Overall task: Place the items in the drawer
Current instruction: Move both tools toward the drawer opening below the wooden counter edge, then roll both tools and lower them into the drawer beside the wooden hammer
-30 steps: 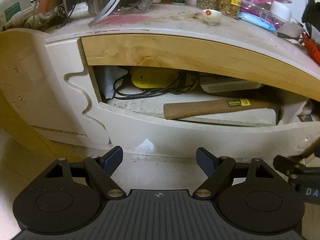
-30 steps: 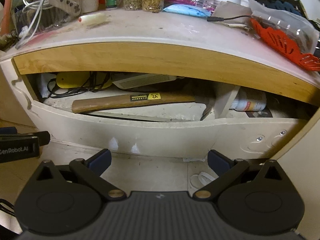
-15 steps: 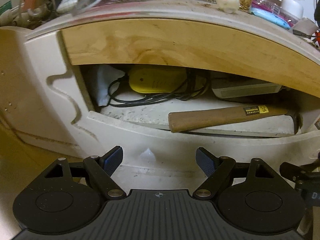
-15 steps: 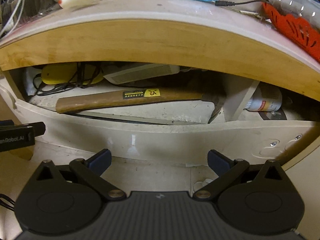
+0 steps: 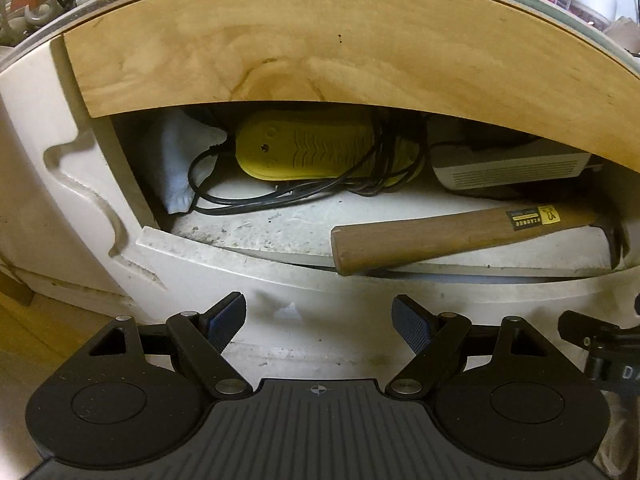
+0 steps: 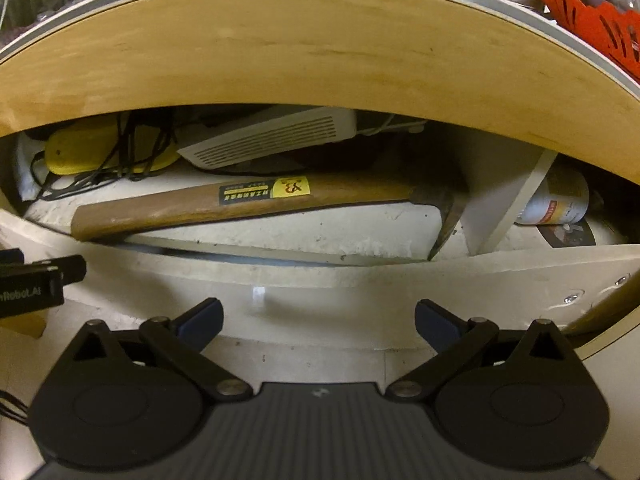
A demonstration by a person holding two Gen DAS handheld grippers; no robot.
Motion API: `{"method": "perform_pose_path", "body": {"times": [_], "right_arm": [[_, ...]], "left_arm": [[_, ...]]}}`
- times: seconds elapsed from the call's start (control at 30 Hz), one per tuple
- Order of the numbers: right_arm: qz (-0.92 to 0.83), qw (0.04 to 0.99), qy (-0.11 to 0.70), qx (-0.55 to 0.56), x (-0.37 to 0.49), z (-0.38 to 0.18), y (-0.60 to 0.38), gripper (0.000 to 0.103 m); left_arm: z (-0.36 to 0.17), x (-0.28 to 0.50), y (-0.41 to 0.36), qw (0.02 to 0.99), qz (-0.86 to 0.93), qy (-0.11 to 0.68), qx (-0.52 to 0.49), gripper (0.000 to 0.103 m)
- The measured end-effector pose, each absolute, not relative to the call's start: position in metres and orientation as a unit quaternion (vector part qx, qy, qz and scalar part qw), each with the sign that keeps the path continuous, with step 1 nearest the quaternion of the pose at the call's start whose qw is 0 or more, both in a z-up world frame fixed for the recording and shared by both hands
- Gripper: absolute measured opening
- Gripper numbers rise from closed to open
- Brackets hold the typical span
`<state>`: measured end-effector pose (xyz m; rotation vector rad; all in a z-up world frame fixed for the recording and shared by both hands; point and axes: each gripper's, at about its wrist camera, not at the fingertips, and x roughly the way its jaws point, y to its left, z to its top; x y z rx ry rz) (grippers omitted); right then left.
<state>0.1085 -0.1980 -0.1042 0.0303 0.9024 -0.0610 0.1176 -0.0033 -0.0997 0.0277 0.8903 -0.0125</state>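
Observation:
A white drawer (image 5: 280, 276) (image 6: 360, 276) stands pulled out under a wooden table apron (image 5: 320, 40). Inside lie a wooden-handled hammer (image 5: 440, 232) (image 6: 240, 204), a yellow device (image 5: 308, 148) (image 6: 92, 152) tangled in black cable, a white vented box (image 5: 512, 168) (image 6: 272, 136) and a white cloth (image 5: 180, 160). My left gripper (image 5: 319, 322) is open and empty just in front of the drawer's front panel. My right gripper (image 6: 319, 324) is also open and empty, close to the same panel further right. Each gripper's body shows at the other view's edge.
A white divider (image 6: 512, 200) splits the drawer; a white bottle (image 6: 560, 200) lies in the right compartment. Clutter crowds the tabletop: an orange plastic item (image 6: 592, 20), cables and containers. The cabinet's white side panel (image 5: 48, 184) stands at left.
Both grippers have moved closer to the drawer and lower, so the drawer opening fills more of each view and the tabletop has slid out of sight. Both stay open.

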Motion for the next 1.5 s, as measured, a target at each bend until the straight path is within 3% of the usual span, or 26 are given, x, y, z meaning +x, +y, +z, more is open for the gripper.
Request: {"method": "perform_pose_path", "body": {"times": [0.4,0.53,0.77,1.1,1.37,1.5], "right_arm": [[-0.032,0.899,0.436,0.022,0.112,-0.106,-0.198,0.102],[-0.022,0.902,0.431,0.001,0.111,-0.104,-0.194,0.102],[0.021,0.907,0.399,-0.133,0.105,-0.105,-0.177,0.102],[0.113,0.841,0.382,-0.366,0.095,-0.122,-0.161,0.102],[0.165,0.74,0.346,-0.553,0.079,-0.151,-0.16,0.102],[0.173,0.716,0.342,-0.583,0.077,-0.16,-0.16,0.101]], "left_arm": [[-0.1,0.118,-0.005,0.901,-0.012,0.432,0.03,0.081],[-0.101,0.114,-0.013,0.906,-0.019,0.417,0.077,0.081],[-0.101,0.102,-0.035,0.895,-0.069,0.376,0.23,0.081],[-0.129,0.087,-0.048,0.798,-0.125,0.323,0.493,0.081],[-0.152,0.079,-0.047,0.723,-0.151,0.288,0.61,0.08],[-0.151,0.084,-0.046,0.719,-0.151,0.286,0.615,0.08]]}}
